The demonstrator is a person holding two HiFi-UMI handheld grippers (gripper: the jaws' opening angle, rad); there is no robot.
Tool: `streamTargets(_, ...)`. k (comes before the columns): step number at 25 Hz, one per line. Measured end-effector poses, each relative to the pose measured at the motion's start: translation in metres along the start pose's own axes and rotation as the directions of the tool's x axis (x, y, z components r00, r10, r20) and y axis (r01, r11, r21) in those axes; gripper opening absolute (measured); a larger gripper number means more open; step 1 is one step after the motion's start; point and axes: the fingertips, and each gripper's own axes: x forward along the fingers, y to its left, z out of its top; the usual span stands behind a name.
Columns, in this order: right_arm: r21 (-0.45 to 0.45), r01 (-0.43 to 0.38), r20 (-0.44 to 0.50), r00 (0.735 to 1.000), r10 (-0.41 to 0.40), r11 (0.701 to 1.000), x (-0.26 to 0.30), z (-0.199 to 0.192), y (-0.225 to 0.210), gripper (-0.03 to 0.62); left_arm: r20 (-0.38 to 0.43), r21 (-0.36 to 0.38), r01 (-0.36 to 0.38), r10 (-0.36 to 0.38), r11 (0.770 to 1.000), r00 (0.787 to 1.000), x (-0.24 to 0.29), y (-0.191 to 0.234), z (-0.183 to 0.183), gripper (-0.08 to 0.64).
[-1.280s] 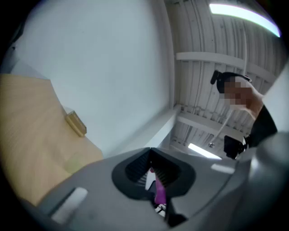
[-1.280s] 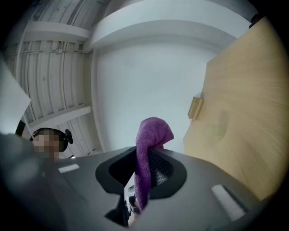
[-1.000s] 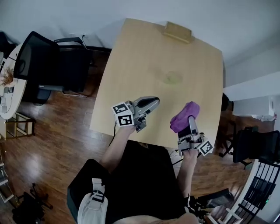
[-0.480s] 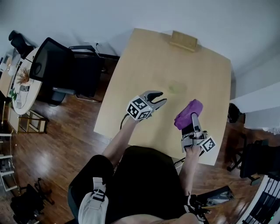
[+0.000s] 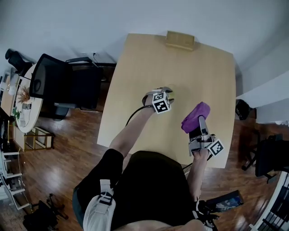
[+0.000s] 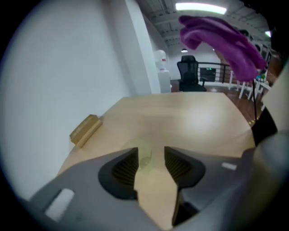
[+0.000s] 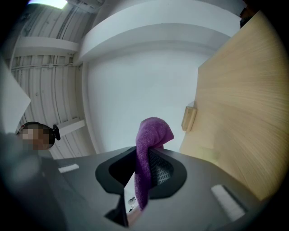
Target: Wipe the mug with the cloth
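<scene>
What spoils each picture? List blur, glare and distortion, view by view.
Head view: evenly lit, but the fisheye bows the edges of the light wooden table. Left gripper view: soft all over, the ceiling strip light blows out, a sheen lies on the tabletop, and the pale green translucent mug is a faint smear. Right gripper view: dark round vignette, walls curved, yet the purple cloth is sharp.

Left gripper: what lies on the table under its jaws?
A pale-green thing on the table, between the open jaws of the left gripper. One jaw covers its edge.
</scene>
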Motion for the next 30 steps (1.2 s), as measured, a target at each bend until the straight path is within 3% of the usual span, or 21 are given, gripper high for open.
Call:
streamTargets(4,0.009,0.024,0.002,1.000,-0.024,1.000,-0.001,0.001,-0.009,0.061,-0.153,0.154,0.017,0.007,0.988,0.988,0.033,-0.002,-0.015,0.161)
streamTargets(7,0.006,0.035,0.002,0.999,-0.035,0.999,-0.001,0.002,-0.012,0.061,-0.186,0.159,0.015,0.015,0.987,0.982,0.050,0.000,-0.024,0.089)
streamTargets(9,0.001,0.042,0.002,0.999,-0.042,0.999,-0.002,0.001,-0.013,0.061,-0.153,0.072,0.020,-0.009,0.997,0.988,0.050,0.001,-0.027,0.051)
streamTargets(11,-0.007,0.048,0.001,0.999,-0.048,0.999,-0.003,0.001,-0.014,0.061,-0.041,-0.130,0.031,-0.036,0.991,0.999,0.038,0.004,-0.025,0.044)
streamTargets(12,-0.010,0.051,0.001,0.999,-0.051,0.999,-0.004,0.002,-0.015,0.061,0.044,-0.260,0.048,-0.038,0.964,0.998,0.026,0.006,-0.022,0.044)
streamTargets(13,-0.012,0.055,0.000,0.998,-0.055,0.998,-0.004,0.003,-0.016,0.061,0.146,-0.386,0.090,-0.036,0.918,0.989,0.007,0.007,-0.015,0.044)
streamTargets(14,-0.016,0.060,-0.003,0.998,-0.060,0.998,-0.004,0.003,-0.018,0.061,0.266,-0.490,0.163,-0.031,0.856,0.964,-0.015,0.005,-0.006,0.043)
streamTargets(15,-0.024,0.065,-0.010,0.998,-0.065,0.998,-0.004,0.002,-0.019,0.061,0.396,-0.560,0.259,-0.021,0.787,0.918,-0.038,0.001,0.004,0.043)
streamTargets(16,-0.036,0.071,-0.022,0.997,-0.072,0.997,-0.002,0.000,-0.019,0.061,0.517,-0.587,0.356,-0.003,0.727,0.856,-0.062,-0.005,0.014,0.043)
streamTargets(17,-0.050,0.077,-0.040,0.996,-0.079,0.996,0.001,-0.003,-0.020,0.061,0.614,-0.583,0.437,0.019,0.685,0.789,-0.085,-0.012,0.022,0.043)
streamTargets(19,-0.080,0.079,-0.091,0.992,-0.086,0.994,0.010,-0.014,-0.017,0.061,0.735,-0.544,0.526,0.068,0.654,0.675,-0.127,-0.030,0.034,0.043)
streamTargets(20,-0.093,0.075,-0.120,0.989,-0.086,0.993,0.017,-0.022,-0.014,0.061,0.764,-0.533,0.540,0.097,0.652,0.638,-0.146,-0.039,0.036,0.043)
streamTargets(21,-0.105,0.069,-0.151,0.985,-0.085,0.992,0.024,-0.030,-0.010,0.061,0.777,-0.532,0.535,0.128,0.656,0.616,-0.161,-0.046,0.036,0.043)
streamTargets(22,-0.120,0.063,-0.182,0.980,-0.084,0.991,0.031,-0.039,-0.005,0.061,0.777,-0.541,0.517,0.159,0.664,0.609,-0.173,-0.052,0.035,0.043)
streamTargets(24,-0.174,0.039,-0.250,0.965,-0.083,0.984,0.047,-0.060,0.009,0.061,0.752,-0.562,0.453,0.199,0.692,0.629,-0.186,-0.062,0.033,0.043)
streamTargets(26,-0.267,0.011,-0.329,0.939,-0.102,0.964,0.063,-0.084,0.022,0.061,0.715,-0.561,0.371,0.208,0.740,0.667,-0.192,-0.073,0.033,0.043)
streamTargets(28,-0.374,-0.007,-0.406,0.901,-0.157,0.927,0.074,-0.112,0.030,0.061,0.692,-0.533,0.311,0.194,0.787,0.695,-0.194,-0.086,0.038,0.043)
streamTargets(30,-0.459,-0.037,-0.463,0.863,-0.203,0.888,0.080,-0.137,0.031,0.061,0.680,-0.505,0.279,0.177,0.817,0.711,-0.193,-0.095,0.043,0.043)
